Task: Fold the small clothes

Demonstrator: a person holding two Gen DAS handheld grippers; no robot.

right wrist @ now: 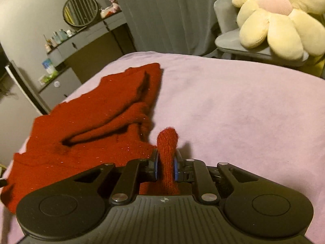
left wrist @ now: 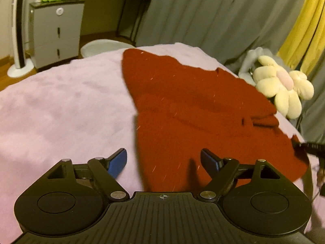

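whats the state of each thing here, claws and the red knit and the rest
left claw: open, empty, over the knit's edge
right claw: shut on a pinched fold of the knit
red knit: rumpled, partly folded, lying on the pink blanket
flower cushion: resting on the grey chair

Garment on the bed, our grippers at its near edge

We saw the sweater (left wrist: 193, 105) lying on the blanket (left wrist: 61, 105), the flower cushion (right wrist: 280, 20) behind on a chair (right wrist: 233, 40) (right side), a drawer cabinet (left wrist: 54, 34) behind left.
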